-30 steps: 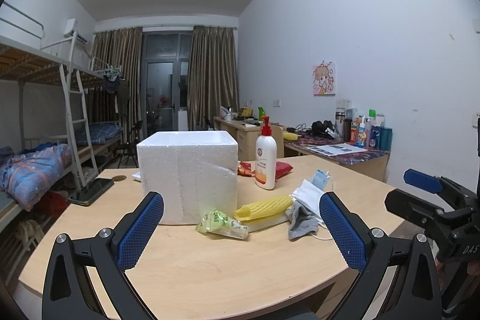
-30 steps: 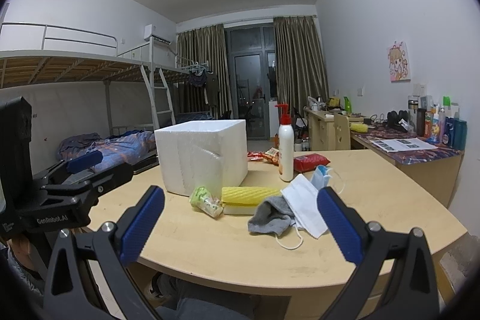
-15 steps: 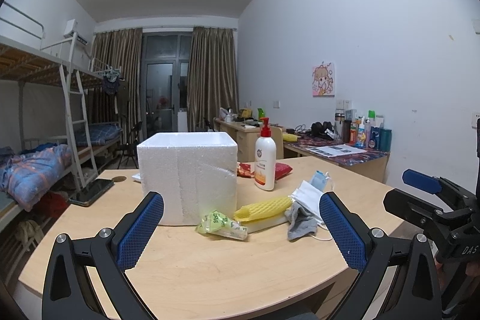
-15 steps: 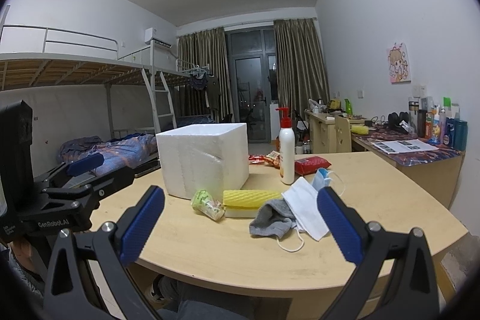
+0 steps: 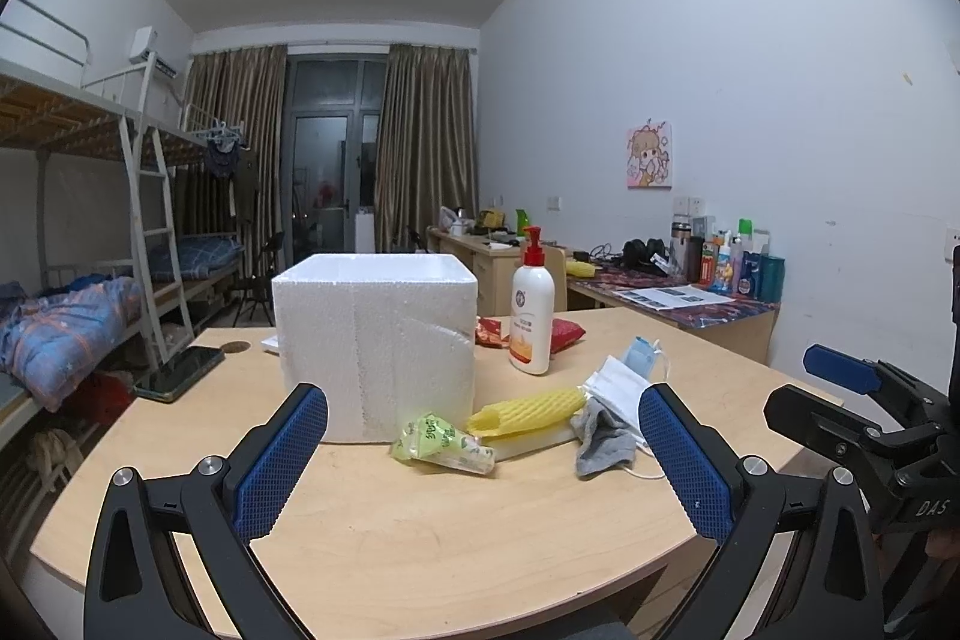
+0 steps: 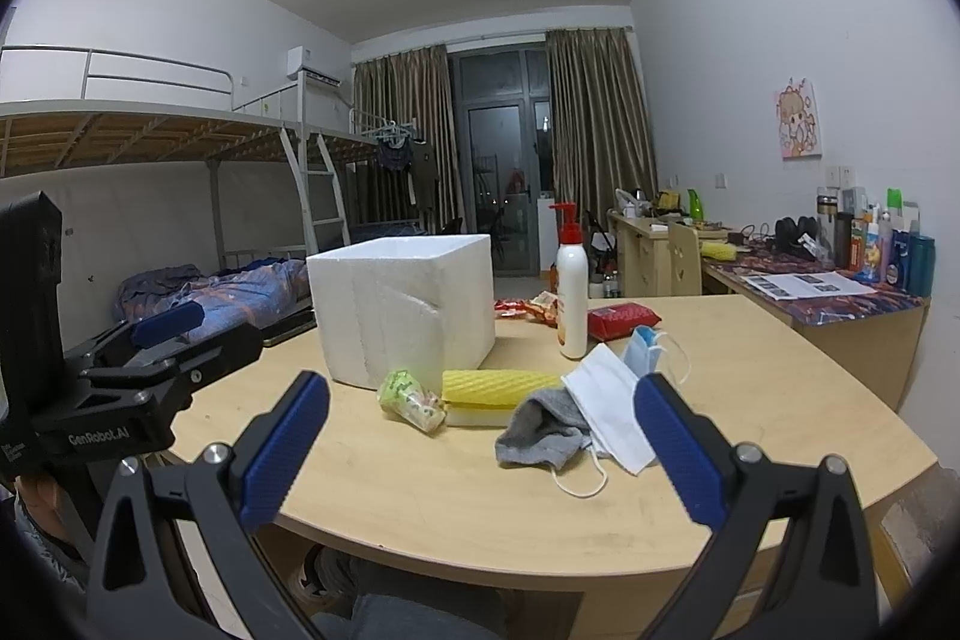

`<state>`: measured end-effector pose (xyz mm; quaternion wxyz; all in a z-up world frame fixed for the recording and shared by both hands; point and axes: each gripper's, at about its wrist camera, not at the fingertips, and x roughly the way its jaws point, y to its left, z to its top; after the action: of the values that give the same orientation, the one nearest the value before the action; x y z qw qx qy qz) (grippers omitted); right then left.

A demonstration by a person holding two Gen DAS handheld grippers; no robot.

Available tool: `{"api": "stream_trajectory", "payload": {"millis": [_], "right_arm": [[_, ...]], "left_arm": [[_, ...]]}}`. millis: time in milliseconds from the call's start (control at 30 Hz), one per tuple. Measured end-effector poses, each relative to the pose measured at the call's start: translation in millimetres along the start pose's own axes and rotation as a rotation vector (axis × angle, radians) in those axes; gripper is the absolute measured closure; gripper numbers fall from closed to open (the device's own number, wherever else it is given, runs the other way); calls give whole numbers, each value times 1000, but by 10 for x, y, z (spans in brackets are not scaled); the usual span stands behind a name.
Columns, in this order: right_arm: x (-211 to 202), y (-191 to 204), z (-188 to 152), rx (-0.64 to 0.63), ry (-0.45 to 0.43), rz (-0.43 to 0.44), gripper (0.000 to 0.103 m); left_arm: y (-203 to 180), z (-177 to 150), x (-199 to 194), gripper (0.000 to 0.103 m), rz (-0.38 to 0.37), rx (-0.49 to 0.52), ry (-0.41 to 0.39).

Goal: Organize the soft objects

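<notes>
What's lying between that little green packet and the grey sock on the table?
The yellow foam net sleeve on a white slab lies between the green packet and grey sock, clearest in the right wrist view.

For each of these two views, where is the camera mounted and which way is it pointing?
Left wrist: on the left tongs, facing across the table toward the curtains; own blue fingers show, right tongs at the edge.
Right wrist: on the right tongs, same heading; left tongs at its left.
Shared: foam box, yellow sponge, grey sock, face mask.
</notes>
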<state>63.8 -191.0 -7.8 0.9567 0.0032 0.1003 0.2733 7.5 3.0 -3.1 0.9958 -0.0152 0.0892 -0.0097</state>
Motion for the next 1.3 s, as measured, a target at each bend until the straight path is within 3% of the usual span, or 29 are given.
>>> {"api": "stream_trajectory", "payload": {"millis": [567, 1000, 1300], "right_arm": [[263, -147, 113, 21, 30, 0, 0], [648, -385, 147, 25, 117, -46, 0], [904, -511, 76, 43, 196, -69, 0]], "left_arm": [[-2, 136, 270, 0, -15, -1, 20], [24, 124, 828, 0, -49, -8, 129], [154, 27, 1221, 0, -28, -43, 235]]}}
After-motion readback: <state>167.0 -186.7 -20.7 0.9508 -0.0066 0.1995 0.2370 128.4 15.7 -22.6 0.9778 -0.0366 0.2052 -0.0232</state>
